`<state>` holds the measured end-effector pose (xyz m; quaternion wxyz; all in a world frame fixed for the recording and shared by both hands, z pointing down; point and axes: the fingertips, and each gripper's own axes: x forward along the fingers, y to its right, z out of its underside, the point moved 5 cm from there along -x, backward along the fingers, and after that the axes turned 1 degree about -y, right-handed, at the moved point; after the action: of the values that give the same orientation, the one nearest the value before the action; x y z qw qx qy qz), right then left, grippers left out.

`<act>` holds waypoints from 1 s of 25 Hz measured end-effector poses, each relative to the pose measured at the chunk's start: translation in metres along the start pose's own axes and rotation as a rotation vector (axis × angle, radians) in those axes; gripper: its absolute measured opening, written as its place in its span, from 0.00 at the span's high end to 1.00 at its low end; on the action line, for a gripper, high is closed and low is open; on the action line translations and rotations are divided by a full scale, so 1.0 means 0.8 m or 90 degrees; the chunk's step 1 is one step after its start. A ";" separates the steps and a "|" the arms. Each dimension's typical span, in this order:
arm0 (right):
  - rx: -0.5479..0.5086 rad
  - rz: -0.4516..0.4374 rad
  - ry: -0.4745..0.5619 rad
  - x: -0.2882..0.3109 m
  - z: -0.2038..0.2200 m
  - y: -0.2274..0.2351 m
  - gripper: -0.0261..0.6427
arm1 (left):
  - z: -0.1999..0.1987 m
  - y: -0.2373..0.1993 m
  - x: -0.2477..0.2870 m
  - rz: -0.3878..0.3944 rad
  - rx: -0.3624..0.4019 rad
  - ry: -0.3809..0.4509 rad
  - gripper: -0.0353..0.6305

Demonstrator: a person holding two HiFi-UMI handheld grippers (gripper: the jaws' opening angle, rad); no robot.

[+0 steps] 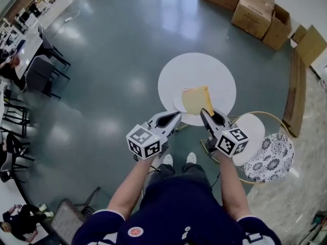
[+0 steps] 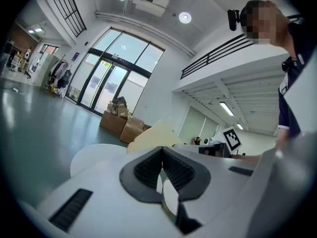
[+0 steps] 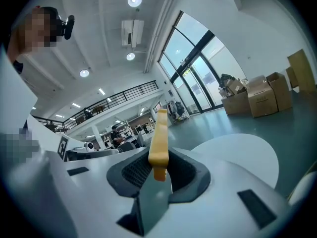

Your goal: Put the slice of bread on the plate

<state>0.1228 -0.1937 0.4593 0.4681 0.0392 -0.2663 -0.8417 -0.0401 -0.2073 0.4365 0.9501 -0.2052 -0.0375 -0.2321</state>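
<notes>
A pale yellow slice of bread [image 1: 196,100] stands on edge between the pads of my right gripper [image 1: 203,111], which is shut on its lower corner. It hangs just over a white plate [image 1: 178,103] at the near edge of the round white table [image 1: 204,68]. The right gripper view shows the slice [image 3: 159,133] edge-on, rising out of the gripper [image 3: 159,162]. My left gripper [image 1: 178,115] is at the plate's near left rim, its tips together. In the left gripper view the pads of that gripper [image 2: 162,150] meet with nothing seen between them, and the bread [image 2: 153,135] shows behind.
Cardboard boxes [image 1: 253,4] stand on the floor beyond the table. A gold-framed stool [image 1: 250,129] and a patterned cushion [image 1: 268,157] sit close on the right, with a wooden bench [image 1: 296,91] behind them. Dark chairs [image 1: 43,70] line the far left.
</notes>
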 end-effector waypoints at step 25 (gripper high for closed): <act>0.059 -0.009 -0.162 0.113 0.092 0.097 0.83 | 0.060 -0.053 0.040 -0.078 -0.029 -0.080 0.94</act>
<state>0.1089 -0.2689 0.5769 0.4223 -0.0440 -0.3619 -0.8299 -0.0295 -0.2354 0.5016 0.9249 -0.2381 -0.1045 -0.2773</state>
